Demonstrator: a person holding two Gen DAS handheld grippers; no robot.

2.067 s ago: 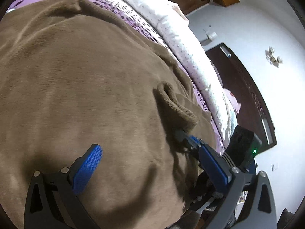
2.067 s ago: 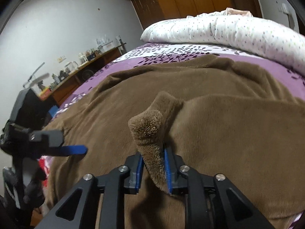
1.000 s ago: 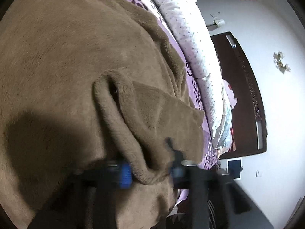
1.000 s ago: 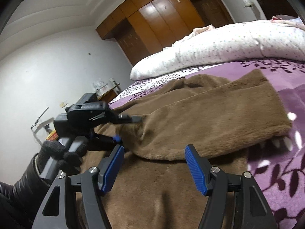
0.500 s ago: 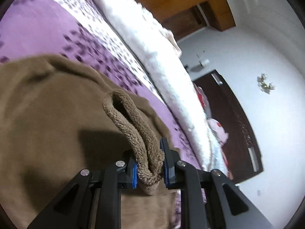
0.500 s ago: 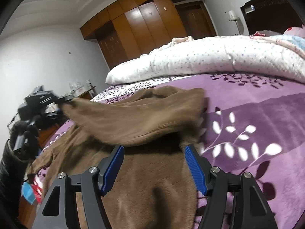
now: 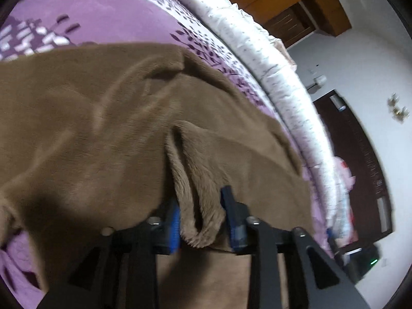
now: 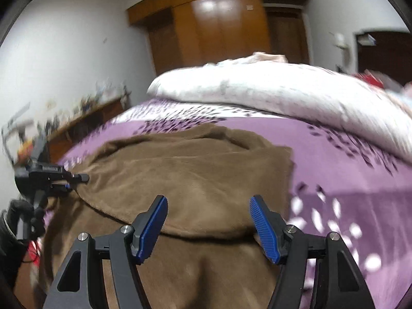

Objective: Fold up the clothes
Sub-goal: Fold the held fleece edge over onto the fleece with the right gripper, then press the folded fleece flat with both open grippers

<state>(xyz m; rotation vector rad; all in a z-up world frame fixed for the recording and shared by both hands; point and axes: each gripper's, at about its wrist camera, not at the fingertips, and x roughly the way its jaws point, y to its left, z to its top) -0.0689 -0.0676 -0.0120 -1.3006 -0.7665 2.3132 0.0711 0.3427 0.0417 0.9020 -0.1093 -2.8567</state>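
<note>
A brown fleece garment (image 7: 103, 139) lies spread on the purple bed, with one part folded over on top of the rest (image 8: 195, 180). My left gripper (image 7: 202, 221) has a bunched fold of the brown fleece between its blue pads, which stand a little apart around it. It also shows at the left of the right wrist view (image 8: 64, 180), at the folded flap's left corner. My right gripper (image 8: 208, 226) is open and empty, just above the folded flap's near edge.
The purple patterned bedspread (image 8: 347, 180) lies bare to the right of the garment. A rolled white dotted duvet (image 8: 283, 92) runs along the far side of the bed. A wooden wardrobe (image 8: 226, 25) stands behind, and a cluttered sideboard (image 8: 85, 113) at the left.
My left gripper has carried the fold of fleece across and lowered it onto the garment, and its pads have parted a little. My right gripper, open since a second ago, has moved over the flap.
</note>
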